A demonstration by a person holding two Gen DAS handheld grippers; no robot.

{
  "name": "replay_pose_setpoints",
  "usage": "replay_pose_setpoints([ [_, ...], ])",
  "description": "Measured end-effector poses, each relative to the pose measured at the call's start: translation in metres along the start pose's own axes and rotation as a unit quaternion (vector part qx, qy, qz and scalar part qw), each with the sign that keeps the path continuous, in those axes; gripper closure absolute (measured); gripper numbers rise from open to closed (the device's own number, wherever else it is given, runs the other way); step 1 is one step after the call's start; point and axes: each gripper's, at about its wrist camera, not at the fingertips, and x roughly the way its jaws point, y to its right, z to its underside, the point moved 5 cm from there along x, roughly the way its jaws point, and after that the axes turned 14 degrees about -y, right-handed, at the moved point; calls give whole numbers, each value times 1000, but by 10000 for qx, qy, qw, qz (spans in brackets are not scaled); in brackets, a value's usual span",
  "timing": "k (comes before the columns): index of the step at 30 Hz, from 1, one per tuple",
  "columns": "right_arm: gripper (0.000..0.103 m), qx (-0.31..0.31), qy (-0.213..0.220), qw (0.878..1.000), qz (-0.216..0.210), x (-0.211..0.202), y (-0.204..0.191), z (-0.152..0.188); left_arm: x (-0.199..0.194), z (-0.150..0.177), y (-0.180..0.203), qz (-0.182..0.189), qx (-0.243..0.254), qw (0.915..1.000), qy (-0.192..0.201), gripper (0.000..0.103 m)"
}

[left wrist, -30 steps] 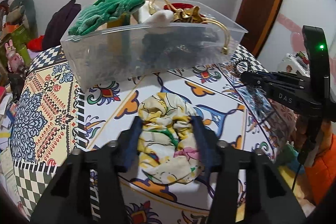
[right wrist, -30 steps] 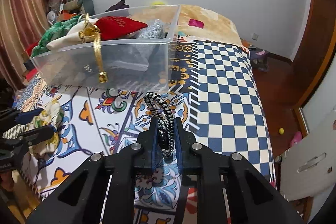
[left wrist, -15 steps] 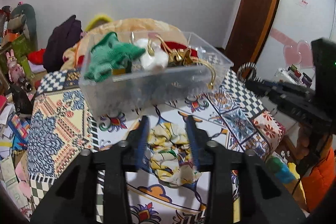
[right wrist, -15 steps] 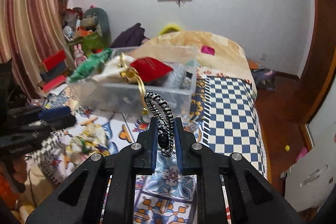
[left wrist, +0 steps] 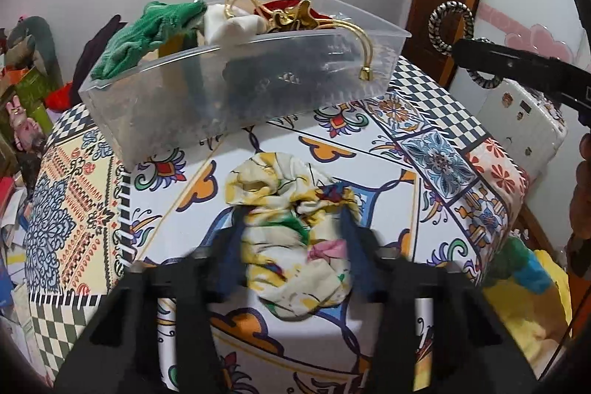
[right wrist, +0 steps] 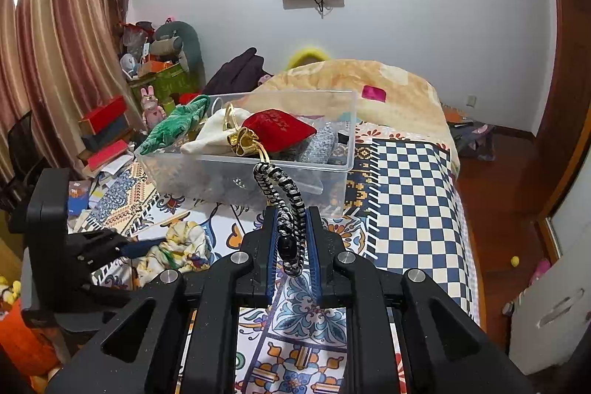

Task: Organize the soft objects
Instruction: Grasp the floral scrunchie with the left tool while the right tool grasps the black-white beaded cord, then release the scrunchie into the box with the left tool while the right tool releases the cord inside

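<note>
Clear bin (right wrist: 347, 150) on the bed already holds several soft items. 2 remain out: right gripper (right wrist: 291, 246) pinches the braided band (right wrist: 284, 194); left gripper (left wrist: 295, 242) clamps the floral cloth (left wrist: 295, 228).

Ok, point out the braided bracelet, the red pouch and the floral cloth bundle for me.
braided bracelet (right wrist: 284, 194): right wrist view, on its upper arc above the fingers.
red pouch (right wrist: 280, 129): right wrist view, middle of its velvet face.
floral cloth bundle (left wrist: 291, 235): left wrist view, centre of the crumpled fabric.
</note>
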Motion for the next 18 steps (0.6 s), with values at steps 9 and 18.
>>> replay_pose_setpoints([
  [9,90,12,74,10000,-29,-3,-1,-6,-34,-15,-8,51,-94,9990,441,86],
  [18,90,-59,418,9989,-199,-4,-12,-43,-95,-65,-18,13,-157,9908,1346,86],
])
